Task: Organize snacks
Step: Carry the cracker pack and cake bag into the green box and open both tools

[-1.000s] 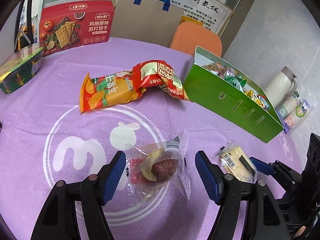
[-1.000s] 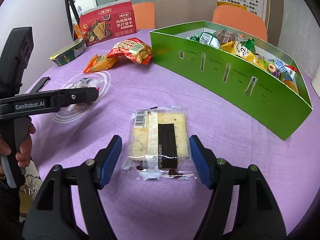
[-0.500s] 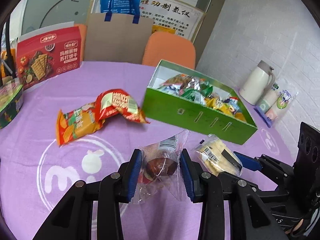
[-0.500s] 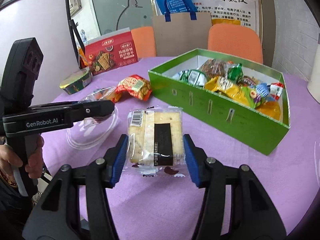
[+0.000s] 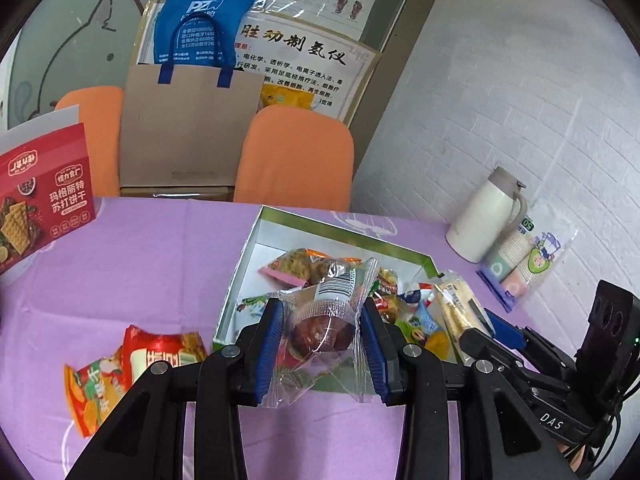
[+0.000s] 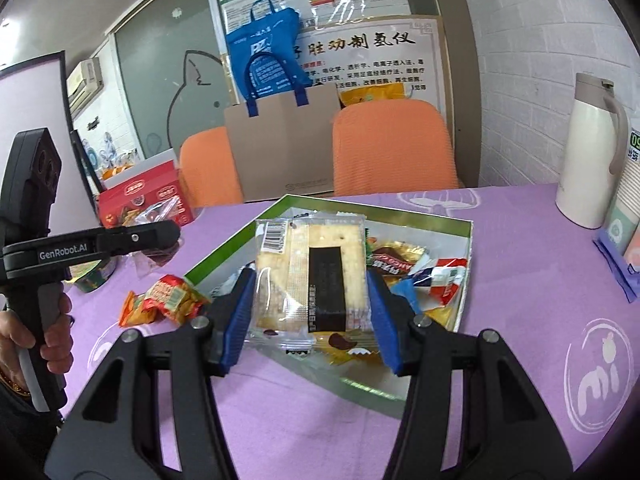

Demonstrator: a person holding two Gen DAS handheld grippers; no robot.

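Clear-wrapped brown snack (image 5: 320,330) betw. left gripper (image 5: 323,346) fingers (image 5: 269,350), squeezed

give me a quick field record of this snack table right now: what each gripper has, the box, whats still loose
left gripper: shut on clear-wrapped brown snack
right gripper: shut on cracker pack
green box: open, on purple tablecloth, holds many wrapped snacks
still loose: two chip bags on the cloth, left of the box
off to the side: red cracker box, white jug
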